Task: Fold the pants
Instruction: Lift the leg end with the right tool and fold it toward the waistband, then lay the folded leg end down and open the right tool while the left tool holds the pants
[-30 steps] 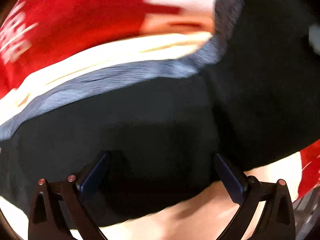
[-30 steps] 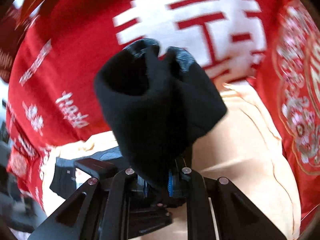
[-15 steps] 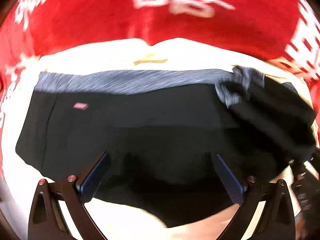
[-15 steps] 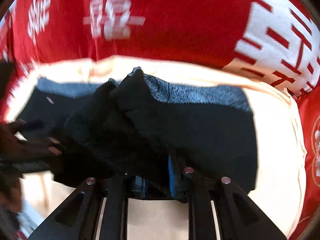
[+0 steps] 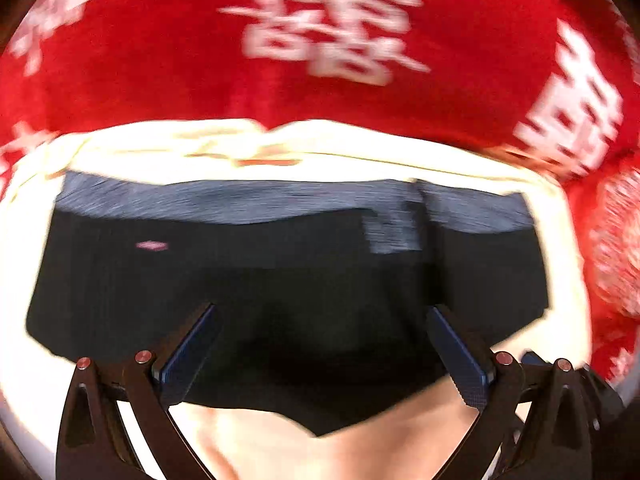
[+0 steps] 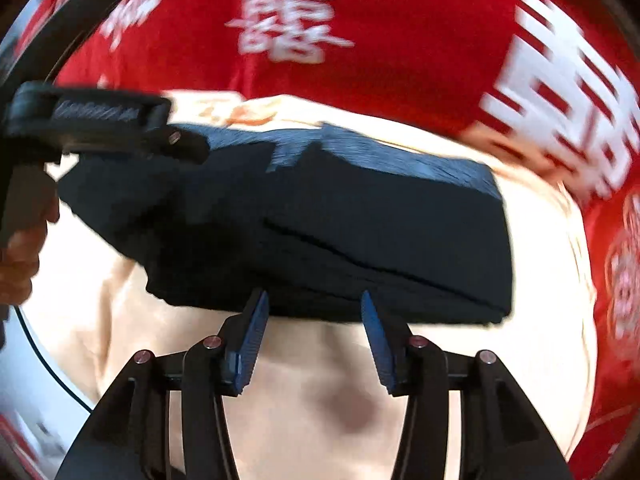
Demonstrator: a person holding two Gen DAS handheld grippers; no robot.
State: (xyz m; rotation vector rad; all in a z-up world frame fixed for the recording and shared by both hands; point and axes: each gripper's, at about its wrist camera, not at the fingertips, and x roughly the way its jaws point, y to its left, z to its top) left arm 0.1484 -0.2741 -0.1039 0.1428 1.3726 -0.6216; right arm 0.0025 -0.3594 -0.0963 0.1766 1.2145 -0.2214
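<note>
Right wrist view: pants (image 6: 320, 232) lie folded on cream cloth (image 6: 320, 400), long axis crosswise, near edge just ahead of right gripper (image 6: 314, 300), jaws part open, empty. Left gripper (image 5: 320, 312) hovers over the pants, jaws wide, empty. Right looks nearer the fold edge.

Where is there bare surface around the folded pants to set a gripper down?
Bare cream cloth lies between the pants and the right gripper, and right of the pants toward the red cloth. Left is crowded by the left gripper.
</note>
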